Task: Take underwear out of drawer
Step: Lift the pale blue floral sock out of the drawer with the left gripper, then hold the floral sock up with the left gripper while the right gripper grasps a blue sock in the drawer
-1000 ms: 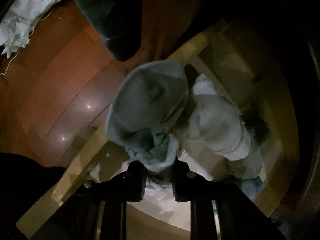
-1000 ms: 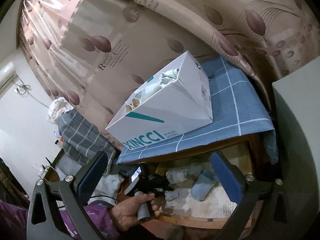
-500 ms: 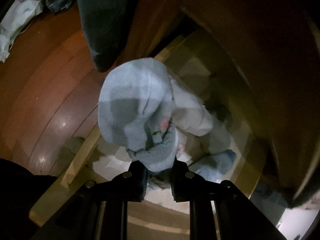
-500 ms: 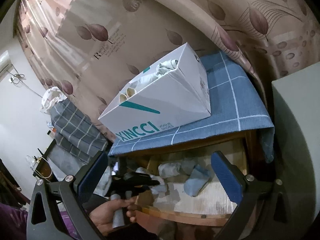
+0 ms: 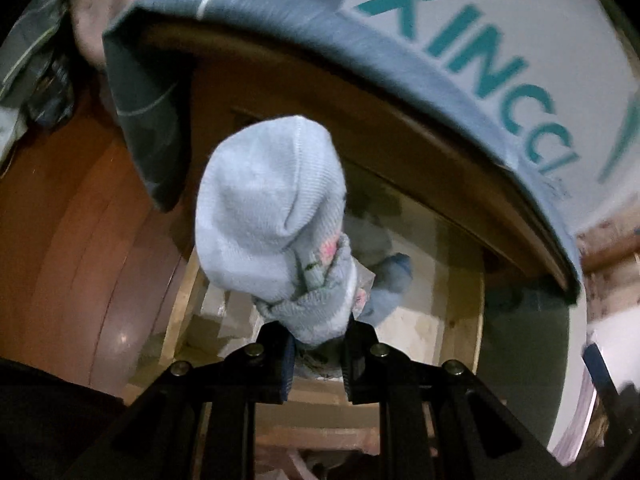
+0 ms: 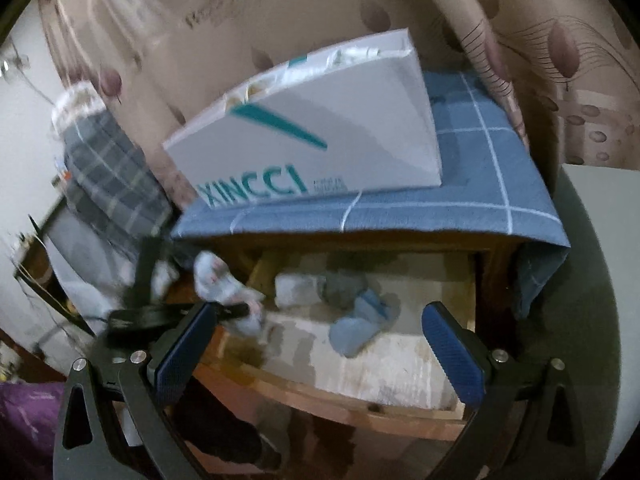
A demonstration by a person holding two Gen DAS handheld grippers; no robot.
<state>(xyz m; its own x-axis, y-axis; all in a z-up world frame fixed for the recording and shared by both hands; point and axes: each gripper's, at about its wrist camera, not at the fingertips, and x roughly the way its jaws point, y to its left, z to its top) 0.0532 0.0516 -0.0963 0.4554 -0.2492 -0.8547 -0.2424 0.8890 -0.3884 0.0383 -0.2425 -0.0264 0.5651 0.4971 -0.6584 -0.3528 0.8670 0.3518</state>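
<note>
This is a room in a home, most likely a bedroom. A wooden bedside cabinet (image 6: pixel 496 264) stands with its drawer (image 6: pixel 360 400) open, rolled socks (image 6: pixel 360 320) lying inside. A blue checked cloth (image 6: pixel 480 184) covers the cabinet's top, and a white shoebox (image 6: pixel 320 136) sits on it. Behind hangs a leaf-patterned curtain (image 6: pixel 560 60). Folded plaid bedding (image 6: pixel 108 172) is piled to the left, above polished wood flooring (image 5: pixel 60 240).

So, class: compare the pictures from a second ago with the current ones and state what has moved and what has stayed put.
The left tongs, clamped on the pale blue sock bundle throughout, have lifted it up out of the drawer toward the cloth-covered top. The right tongs have swung closer over the drawer, jaws wide and empty. The white box, blue checked cloth and the other bundles in the drawer stayed put.
</note>
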